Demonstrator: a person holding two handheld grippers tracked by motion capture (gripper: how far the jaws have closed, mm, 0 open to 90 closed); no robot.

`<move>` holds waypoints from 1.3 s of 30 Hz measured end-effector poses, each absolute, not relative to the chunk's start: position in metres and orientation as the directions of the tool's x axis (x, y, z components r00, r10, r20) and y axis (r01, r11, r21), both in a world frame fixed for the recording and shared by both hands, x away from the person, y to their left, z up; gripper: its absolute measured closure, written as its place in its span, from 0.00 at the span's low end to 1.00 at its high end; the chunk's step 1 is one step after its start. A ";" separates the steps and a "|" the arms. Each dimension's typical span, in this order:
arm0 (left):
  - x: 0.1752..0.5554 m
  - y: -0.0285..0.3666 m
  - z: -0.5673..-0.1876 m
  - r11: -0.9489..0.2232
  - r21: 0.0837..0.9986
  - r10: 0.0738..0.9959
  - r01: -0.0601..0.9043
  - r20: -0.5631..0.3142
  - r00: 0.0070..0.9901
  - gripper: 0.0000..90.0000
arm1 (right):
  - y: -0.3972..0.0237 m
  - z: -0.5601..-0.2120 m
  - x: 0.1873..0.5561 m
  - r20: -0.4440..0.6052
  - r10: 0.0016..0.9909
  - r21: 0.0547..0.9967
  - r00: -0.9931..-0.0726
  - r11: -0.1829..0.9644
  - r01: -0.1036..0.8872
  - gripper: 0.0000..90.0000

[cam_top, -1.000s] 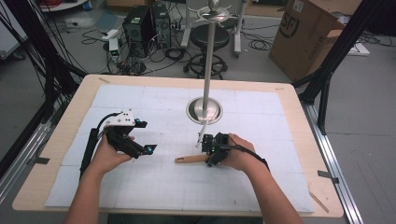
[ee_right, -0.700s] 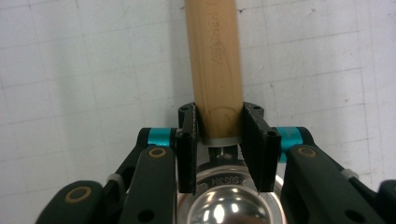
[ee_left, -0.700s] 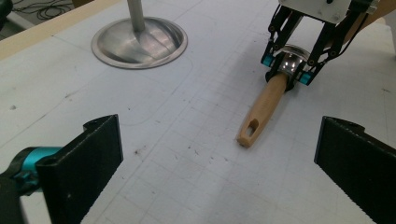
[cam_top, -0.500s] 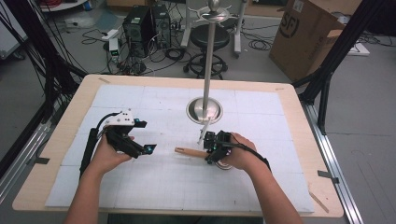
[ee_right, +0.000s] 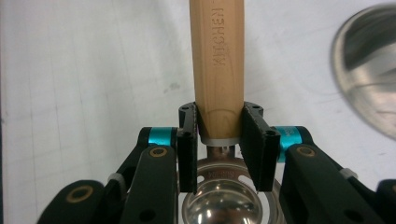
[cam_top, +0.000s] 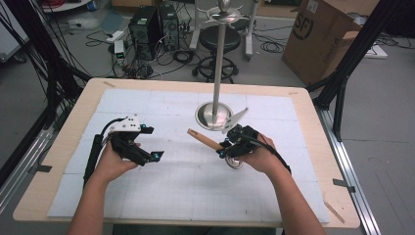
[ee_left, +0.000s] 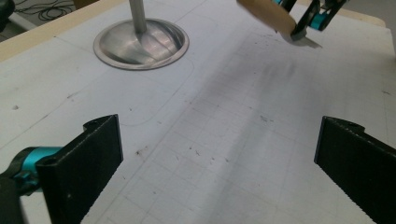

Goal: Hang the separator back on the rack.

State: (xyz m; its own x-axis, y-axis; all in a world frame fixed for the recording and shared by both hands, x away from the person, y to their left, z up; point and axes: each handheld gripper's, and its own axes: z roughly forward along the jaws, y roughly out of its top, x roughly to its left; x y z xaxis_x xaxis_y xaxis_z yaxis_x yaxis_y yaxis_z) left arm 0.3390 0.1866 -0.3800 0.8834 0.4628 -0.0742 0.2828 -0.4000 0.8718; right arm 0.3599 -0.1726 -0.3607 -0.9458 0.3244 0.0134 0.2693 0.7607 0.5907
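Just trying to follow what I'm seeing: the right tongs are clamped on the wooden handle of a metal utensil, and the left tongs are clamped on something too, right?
Not quite. The left tongs are open and hold nothing; the left gripper view shows the bare white mat between the two jaws. The rest is right: the right tongs are clamped on the wooden handle, as the right gripper view shows.

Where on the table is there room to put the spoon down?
Bare white mat lies between the two hands and along the near edge. It is crowded by the stand's round base, where the right gripper holds the wooden-handled spoon.
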 end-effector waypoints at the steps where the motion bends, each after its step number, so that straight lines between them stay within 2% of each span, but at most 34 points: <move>1: 0.339 0.186 -0.380 -0.400 0.871 0.463 0.284 -0.075 0.883 0.02 | -0.175 -0.358 0.360 0.014 0.335 0.607 -0.942 0.746 0.274 0.77; 14: 0.339 0.186 -0.380 -0.398 0.873 0.462 0.283 -0.075 0.884 0.02 | -0.198 -0.315 0.361 0.020 0.413 0.772 -0.910 0.573 0.277 0.77; 22: 0.339 0.187 -0.380 -0.396 0.873 0.463 0.284 -0.077 0.883 0.02 | -0.206 -0.288 0.360 -0.009 0.465 0.845 -0.885 0.478 0.242 0.77; 28: 0.339 0.186 -0.381 -0.398 0.872 0.462 0.284 -0.078 0.884 0.02 | -0.212 -0.275 0.361 -0.048 0.513 0.874 -0.857 0.437 0.213 0.77; 39: 0.340 0.187 -0.381 -0.398 0.872 0.461 0.287 -0.080 0.884 0.02 | -0.218 -0.254 0.365 -0.044 0.585 0.906 -0.810 0.364 0.214 0.77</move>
